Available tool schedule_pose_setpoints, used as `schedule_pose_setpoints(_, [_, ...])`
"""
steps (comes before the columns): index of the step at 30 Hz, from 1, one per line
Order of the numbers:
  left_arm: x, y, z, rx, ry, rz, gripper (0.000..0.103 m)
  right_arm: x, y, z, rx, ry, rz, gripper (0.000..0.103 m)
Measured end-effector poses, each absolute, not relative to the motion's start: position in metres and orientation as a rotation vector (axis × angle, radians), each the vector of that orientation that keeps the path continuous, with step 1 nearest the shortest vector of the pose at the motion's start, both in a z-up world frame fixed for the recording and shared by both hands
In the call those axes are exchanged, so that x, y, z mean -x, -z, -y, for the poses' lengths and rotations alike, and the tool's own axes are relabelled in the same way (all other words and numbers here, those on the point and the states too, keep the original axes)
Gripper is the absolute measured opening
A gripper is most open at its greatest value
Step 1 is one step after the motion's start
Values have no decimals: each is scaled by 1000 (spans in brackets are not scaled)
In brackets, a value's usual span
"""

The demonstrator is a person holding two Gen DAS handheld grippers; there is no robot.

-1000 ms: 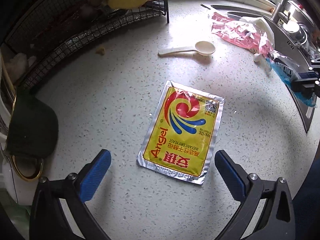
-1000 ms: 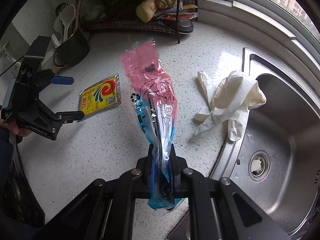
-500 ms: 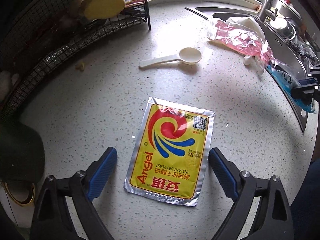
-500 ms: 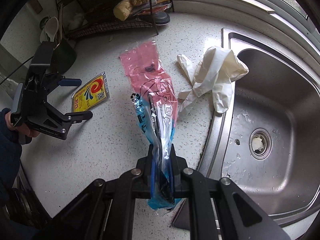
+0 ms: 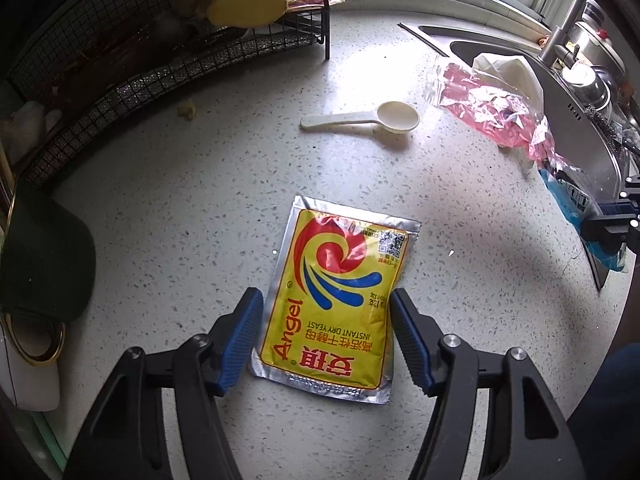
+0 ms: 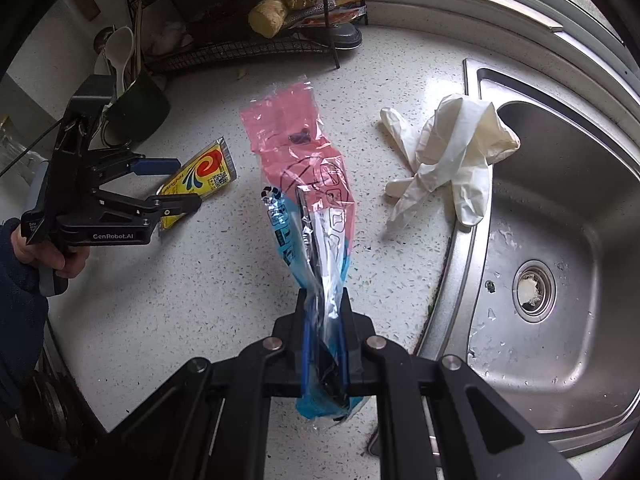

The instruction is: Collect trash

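Note:
A yellow Angel yeast packet (image 5: 334,296) lies flat on the speckled counter; it also shows in the right wrist view (image 6: 200,176). My left gripper (image 5: 326,324) is open, low over the counter, with one blue finger on each side of the packet's near half, close to its edges. My right gripper (image 6: 324,320) is shut on a pink and blue plastic bag (image 6: 308,196), which hangs forward over the counter; the bag also shows in the left wrist view (image 5: 496,116).
A white plastic spoon (image 5: 360,120) lies beyond the packet. A pair of white rubber gloves (image 6: 452,160) drapes over the edge of the steel sink (image 6: 560,240). A black wire rack (image 5: 160,60) with ginger stands at the back. A dark cup (image 5: 40,264) sits left.
My left gripper has moved forward and down over the yeast packet, and its fingers have narrowed to straddle it. My right gripper has kept hold of the bag and shifted slightly.

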State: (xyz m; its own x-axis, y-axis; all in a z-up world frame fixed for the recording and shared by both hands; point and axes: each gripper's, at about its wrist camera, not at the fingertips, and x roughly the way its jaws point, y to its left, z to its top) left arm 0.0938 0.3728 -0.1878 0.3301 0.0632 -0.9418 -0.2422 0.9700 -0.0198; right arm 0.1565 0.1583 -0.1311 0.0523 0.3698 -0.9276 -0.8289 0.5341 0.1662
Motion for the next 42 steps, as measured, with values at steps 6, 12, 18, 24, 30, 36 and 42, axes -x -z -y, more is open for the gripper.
schedule_pose_setpoints(6, [-87,185,-358,183,-201,-1219,57,-156,134,-152,462,-980,-1203,10])
schedule_pose_setpoints(12, [-81,178,-345,201,-209,-1205,40,-158,134,-147,445,-992,-1204,10])
schedule_pose_setpoints(18, [-82,177,-340,258,-203,-1187,13,-159,134,-143,433,-1009,-1206,10])
schedule_pose_setpoints(24, [-85,176,-325,257,-241,-1219,8,-158,129,-138,425,-1032,-1194,10])
schedule_pose_setpoints(30, [-79,161,-307,290,-227,-1188,0,-157,125,-131,421,-1048,-1183,10])
schedule_pose_setpoints(36, [-71,152,-294,289,-237,-1190,0,-155,125,-120,409,-1064,-1189,10])
schedule_pose_setpoints(42, [-50,139,-303,306,-260,-1166,0,-149,125,-116,412,-1080,-1193,10])
